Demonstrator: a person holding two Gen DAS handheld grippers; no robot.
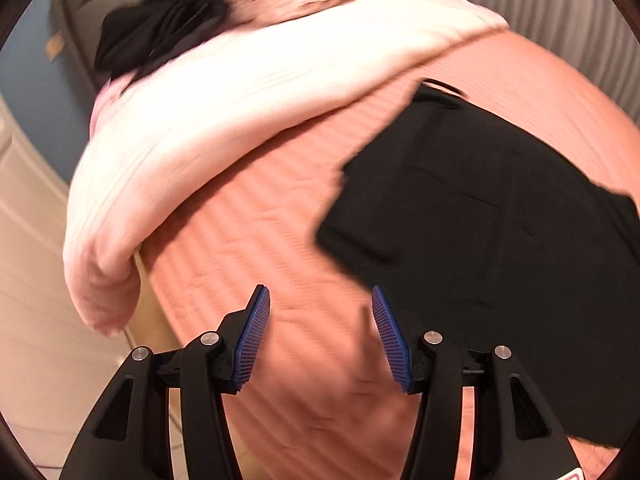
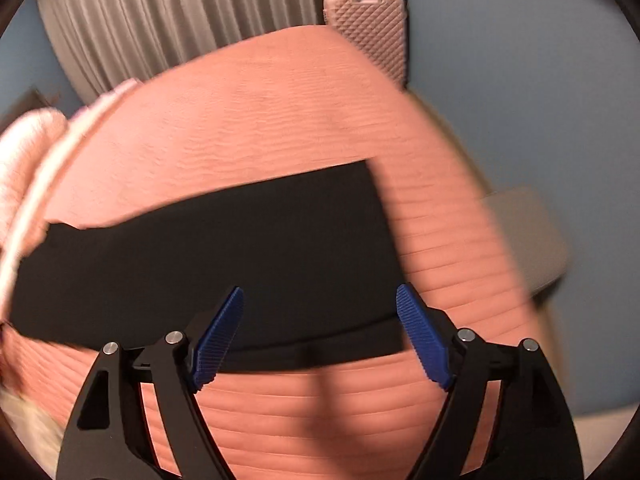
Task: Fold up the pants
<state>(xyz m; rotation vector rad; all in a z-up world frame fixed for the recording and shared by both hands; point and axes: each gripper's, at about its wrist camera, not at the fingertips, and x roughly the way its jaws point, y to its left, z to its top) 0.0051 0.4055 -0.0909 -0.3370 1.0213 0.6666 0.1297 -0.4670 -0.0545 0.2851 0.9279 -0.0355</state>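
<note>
1. I see the black pants (image 2: 224, 248) lying flat on the bed's salmon quilted cover (image 2: 280, 112), already laid into one long doubled strip, by my judgement.
2. My left tongs (image 1: 321, 330) are spread wide and empty, hovering over bare cover beside the pants' edge.
3. My right tongs (image 2: 319, 332) are also wide apart, holding nothing, above the strip's near edge.
4. Left to do, I judge: the crosswise folds.

No legible text, labels or nos. anywhere in either view.
</note>
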